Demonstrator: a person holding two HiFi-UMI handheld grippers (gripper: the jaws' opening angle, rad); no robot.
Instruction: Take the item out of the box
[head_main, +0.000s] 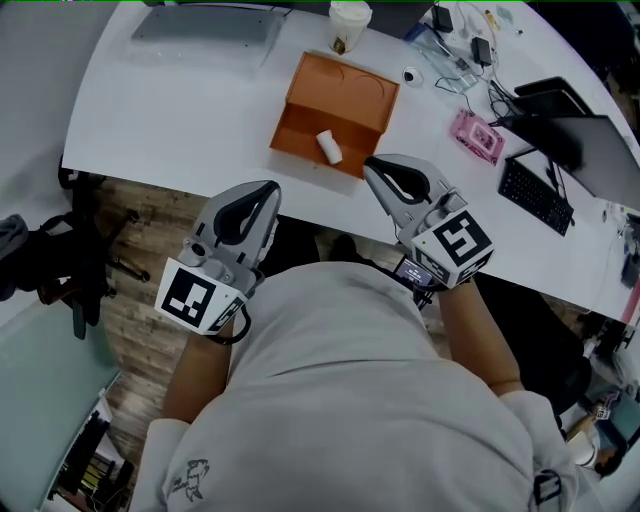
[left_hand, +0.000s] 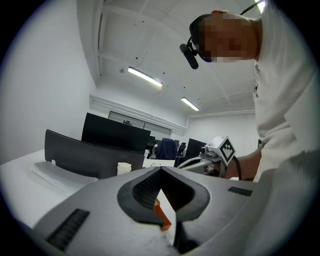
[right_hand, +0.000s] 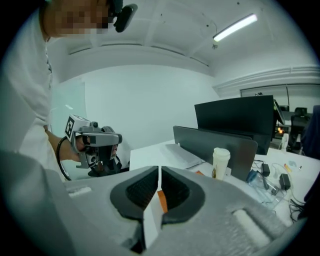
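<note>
An open orange box (head_main: 345, 95) lies on the white table, with a small white roll (head_main: 329, 147) in its near half. Both grippers hang over the table's near edge, short of the box. My left gripper (head_main: 268, 190) is to the box's lower left; its jaws meet at the tips (left_hand: 161, 170) with nothing between them. My right gripper (head_main: 372, 166) sits just right of the box's near corner, and its jaws (right_hand: 159, 172) stand a narrow slit apart, empty. A sliver of the orange box (right_hand: 162, 200) shows beyond the jaws in the right gripper view.
A paper cup (head_main: 349, 22) stands behind the box. A grey laptop (head_main: 205, 22) lies at the far left, with a pink object (head_main: 476, 135), cables, a keyboard (head_main: 535, 195) and a monitor to the right. The table's near edge (head_main: 180, 180) runs just below the box.
</note>
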